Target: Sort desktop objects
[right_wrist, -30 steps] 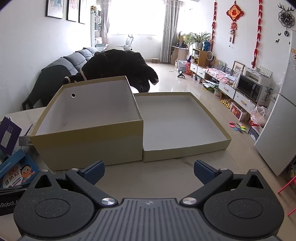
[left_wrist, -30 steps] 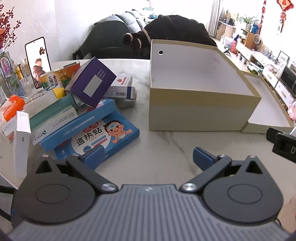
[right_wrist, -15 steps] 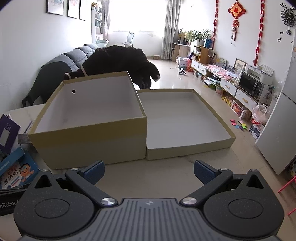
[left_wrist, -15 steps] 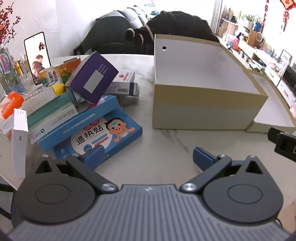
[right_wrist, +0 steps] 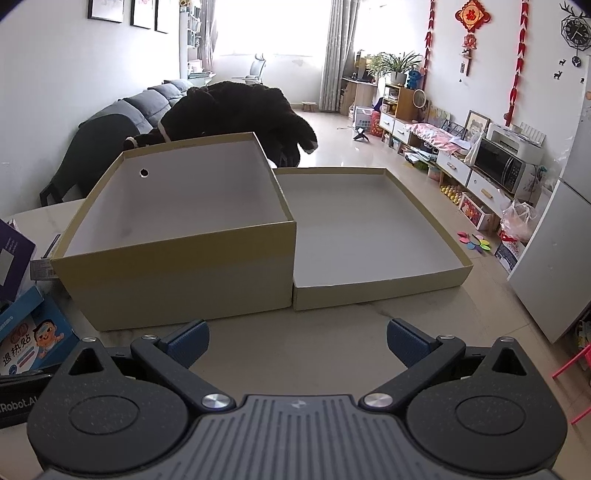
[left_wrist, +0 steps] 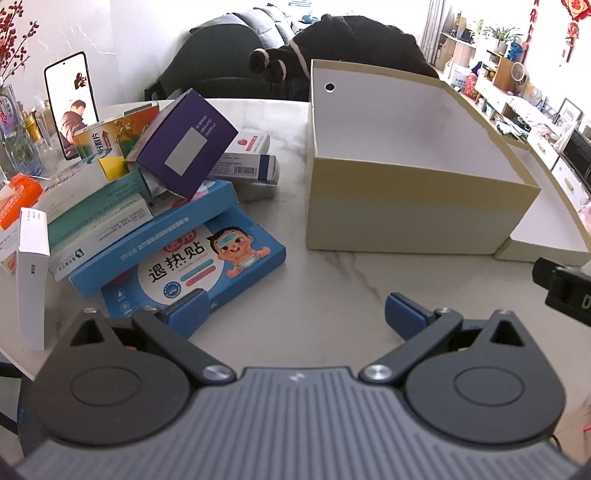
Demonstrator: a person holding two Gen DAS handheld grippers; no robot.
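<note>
The blue box [left_wrist: 207, 266] lies flat at lower left of my left view, long axis slanting up-right, its near corner just beside my left gripper [left_wrist: 295, 308], spread wide and empty. My right gripper [right_wrist: 297, 341], also wide, faces the carton [right_wrist: 177, 280].

The flat blue box [left_wrist: 192, 273] lying on the counter [left_wrist: 332, 295] carries the big characters "退热贴" beside a cartoon baby, and the same characters show on its corner in the right wrist view [right_wrist: 26, 350]. A black device edge [right_wrist: 18, 402] low on the left there reads "Robot.AI". The red knot ornament [right_wrist: 472, 16] on the far wall bears "福"; the smaller print on the other boxes is too fine to read.
</note>
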